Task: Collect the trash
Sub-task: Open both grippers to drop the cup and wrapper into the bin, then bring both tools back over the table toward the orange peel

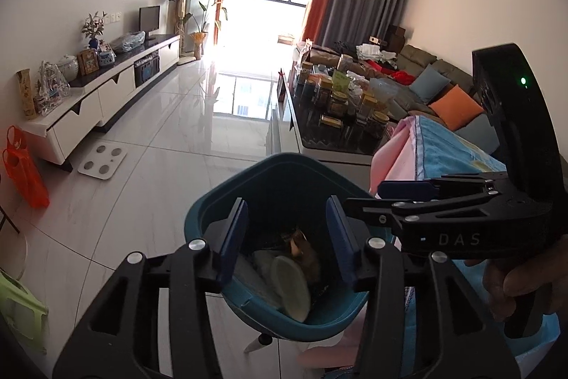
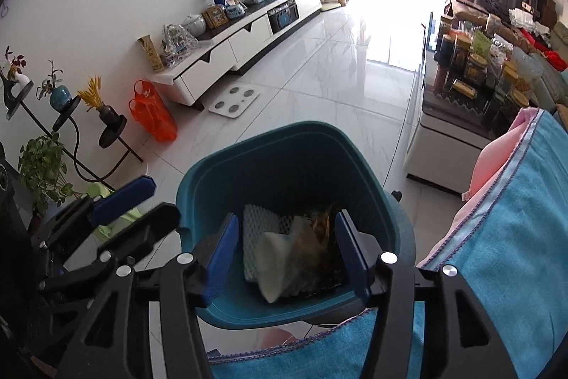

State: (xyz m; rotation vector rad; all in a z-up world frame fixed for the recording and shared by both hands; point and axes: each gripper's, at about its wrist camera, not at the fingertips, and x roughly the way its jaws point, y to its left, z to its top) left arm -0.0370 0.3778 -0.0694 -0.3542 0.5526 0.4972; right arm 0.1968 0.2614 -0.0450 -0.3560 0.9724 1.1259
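A teal trash bin [image 1: 284,162] [image 2: 280,134] stands on the tiled floor beside a surface covered by a blue towel. Inside lie a white foam net [image 2: 261,219], a white round piece [image 1: 291,286] [image 2: 273,258] and a brown crumpled wrapper [image 1: 301,244] [image 2: 312,244]. My left gripper [image 1: 287,240] [image 2: 142,208] hangs open over the bin's mouth, with nothing between its blue pads. My right gripper [image 2: 287,251] [image 1: 390,196] is over the bin's right side, also open and holding nothing. A hand [image 1: 511,286] grasps the right gripper's handle.
The blue towel [image 2: 497,237] with a pink edge lies right of the bin. A coffee table [image 1: 337,144] crowded with jars stands beyond, with a sofa [image 1: 426,66] behind it. On the floor to the left are a white scale [image 1: 103,162], an orange bag [image 2: 152,116], a green stool [image 1: 21,311] and a plant stand [image 2: 67,130].
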